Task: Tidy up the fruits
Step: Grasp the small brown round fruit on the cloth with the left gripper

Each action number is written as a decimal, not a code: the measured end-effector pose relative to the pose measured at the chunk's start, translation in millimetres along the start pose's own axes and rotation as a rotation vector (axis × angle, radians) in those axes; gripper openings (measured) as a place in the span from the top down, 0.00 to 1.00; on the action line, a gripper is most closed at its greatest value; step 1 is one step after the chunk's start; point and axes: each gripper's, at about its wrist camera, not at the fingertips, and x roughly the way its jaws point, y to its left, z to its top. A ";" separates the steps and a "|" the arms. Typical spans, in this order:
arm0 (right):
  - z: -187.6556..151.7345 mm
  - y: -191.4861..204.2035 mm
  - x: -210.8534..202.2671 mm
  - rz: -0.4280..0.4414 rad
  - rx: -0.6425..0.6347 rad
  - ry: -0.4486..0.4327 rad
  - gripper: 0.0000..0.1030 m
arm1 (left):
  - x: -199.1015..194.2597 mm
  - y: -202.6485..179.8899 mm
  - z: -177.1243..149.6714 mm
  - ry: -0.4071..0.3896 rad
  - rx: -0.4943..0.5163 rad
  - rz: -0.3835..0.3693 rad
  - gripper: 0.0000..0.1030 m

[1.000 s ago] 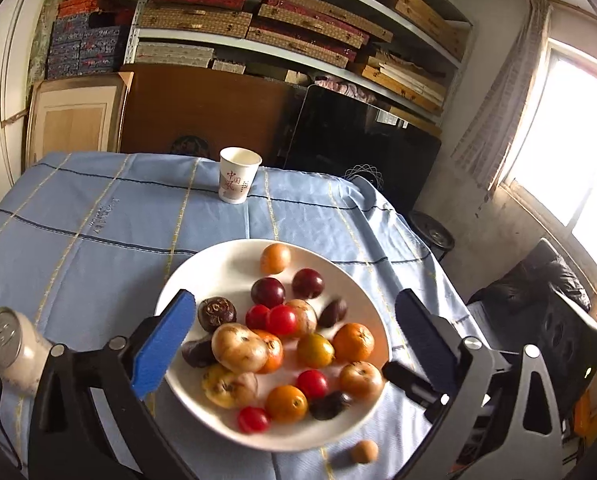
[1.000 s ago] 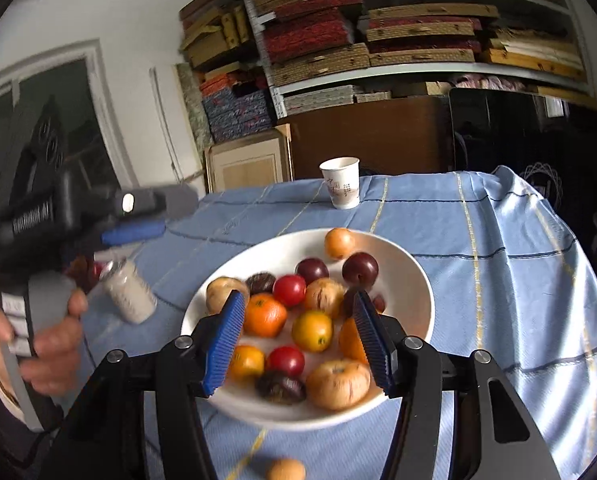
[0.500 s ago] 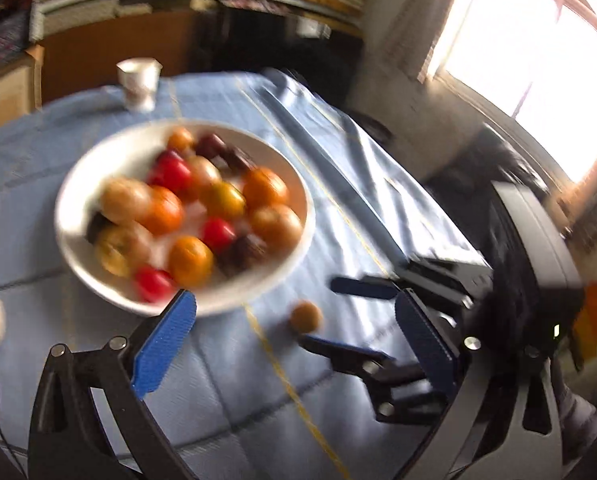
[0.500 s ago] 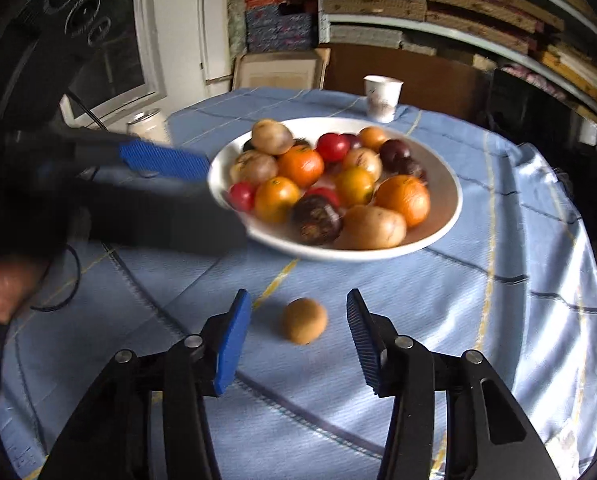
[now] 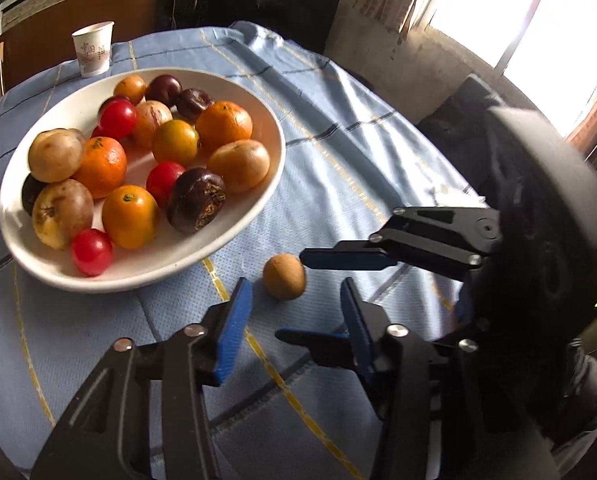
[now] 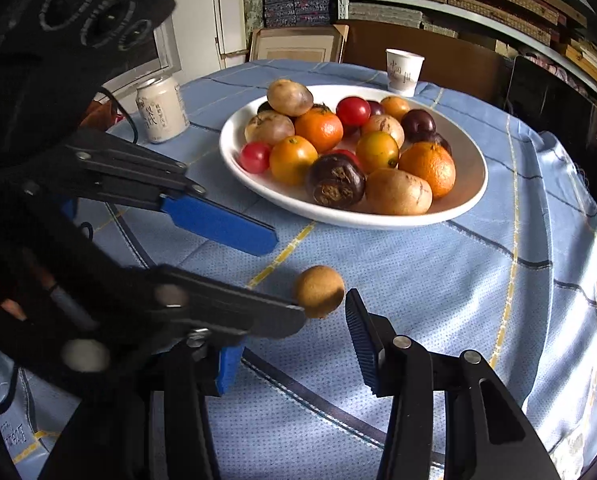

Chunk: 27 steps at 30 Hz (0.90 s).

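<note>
A small brown fruit [image 5: 284,277] is lying on the blue tablecloth [image 5: 358,152], just in front of the white plate [image 5: 254,208] of mixed fruit and apart from its rim. The cloth is draping over the table edge at the far right of the left wrist view, and bare cloth is lying open between plate and that edge.

The left gripper [image 5: 296,316] is pointing down at the fruit; its jaws have just been closing, yet the blue pads are standing apart with the fruit ahead of the tips, not between them. The right gripper [image 6: 294,344] is sitting partly open, its pads also clear of the fruit, which is lying just beyond its tips.

The two grippers are crowding each other. In the right wrist view the left gripper's near finger is crossing over the right gripper's left pad, with its tip overlapping the fruit; whether it is touching cannot be told. In the left wrist view the right gripper's upper finger is ending just beside the fruit.

A paper cup [image 6: 403,69] is standing beyond the plate. Only the right wrist view is showing a pale drinks can [image 6: 161,109] left of the plate; only the left wrist view is showing the window [image 5: 518,12].
</note>
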 end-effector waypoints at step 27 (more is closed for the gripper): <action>4.1 1.0 2.0 -0.072 -0.039 -0.028 0.68 | 18.6 4.2 10.3 0.008 0.001 -0.032 0.74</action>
